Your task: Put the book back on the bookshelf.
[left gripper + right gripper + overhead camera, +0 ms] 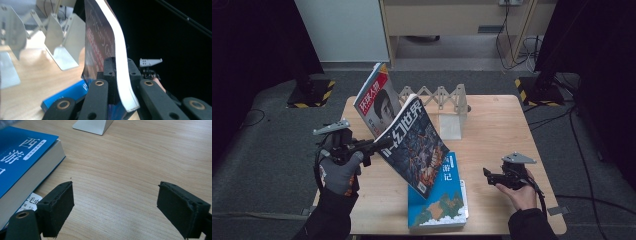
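magazine [414, 145]: dark sci-fi cover, held in the air above the blue book [439, 197], tilted, lower corner hanging over the book's cover
left gripper [379, 145]: jaws clamped on the magazine's edge; in the left gripper view the white page block [120, 62] sits pinched between the black pads and bows to one side
blue book: flat on the table [497, 125], directly below the magazine, thin booklet peeking out under it
second magazine [377, 97]: red-topped cover, stands leaning behind the held one, at the rack's left end
rack [439, 97]: accordion stand with white dividers [452, 122], beyond the blue book, slots look free
right gripper [492, 176]: right of the blue book, low over bare wood, fingers [58, 208] wide apart, holding nothing
step: likely lifting the magazine to stand it in the rack
do well: keep the pinch firm, the magazine is floppy and may sag or slip; turn the spine down before lowering; aim between two dividers, clear of the leaning magazine; right gripper can steady the free edge
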{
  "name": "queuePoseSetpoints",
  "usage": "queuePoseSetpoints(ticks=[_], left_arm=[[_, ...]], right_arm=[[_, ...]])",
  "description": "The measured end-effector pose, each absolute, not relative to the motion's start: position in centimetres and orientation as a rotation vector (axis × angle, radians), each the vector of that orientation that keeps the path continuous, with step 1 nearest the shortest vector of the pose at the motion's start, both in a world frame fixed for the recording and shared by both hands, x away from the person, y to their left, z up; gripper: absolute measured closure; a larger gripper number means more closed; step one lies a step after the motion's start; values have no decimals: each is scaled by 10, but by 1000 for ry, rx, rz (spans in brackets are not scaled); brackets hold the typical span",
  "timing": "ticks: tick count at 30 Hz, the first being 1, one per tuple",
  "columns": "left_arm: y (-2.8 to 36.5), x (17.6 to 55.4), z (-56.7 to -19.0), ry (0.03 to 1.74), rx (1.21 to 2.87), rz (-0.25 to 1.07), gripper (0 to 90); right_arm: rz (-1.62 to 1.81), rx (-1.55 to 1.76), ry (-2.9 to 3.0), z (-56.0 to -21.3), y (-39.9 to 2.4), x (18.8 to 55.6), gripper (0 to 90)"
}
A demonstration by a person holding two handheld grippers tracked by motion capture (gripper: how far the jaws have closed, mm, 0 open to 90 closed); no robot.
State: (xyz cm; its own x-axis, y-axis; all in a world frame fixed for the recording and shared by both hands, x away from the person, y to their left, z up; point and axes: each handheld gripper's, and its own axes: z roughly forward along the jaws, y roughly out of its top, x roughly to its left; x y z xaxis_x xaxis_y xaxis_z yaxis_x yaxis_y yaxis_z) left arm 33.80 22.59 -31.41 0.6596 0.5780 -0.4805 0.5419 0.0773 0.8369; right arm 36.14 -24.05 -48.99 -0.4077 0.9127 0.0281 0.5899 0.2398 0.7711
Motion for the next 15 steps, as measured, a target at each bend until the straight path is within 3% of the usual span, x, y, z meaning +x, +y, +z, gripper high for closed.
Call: queuePoseSetpoints(ticks=[15], left_arm=[[236, 347, -262, 916, 1497, 166, 821]], right_arm=[[1006, 1376, 2086, -490, -241, 362, 144]])
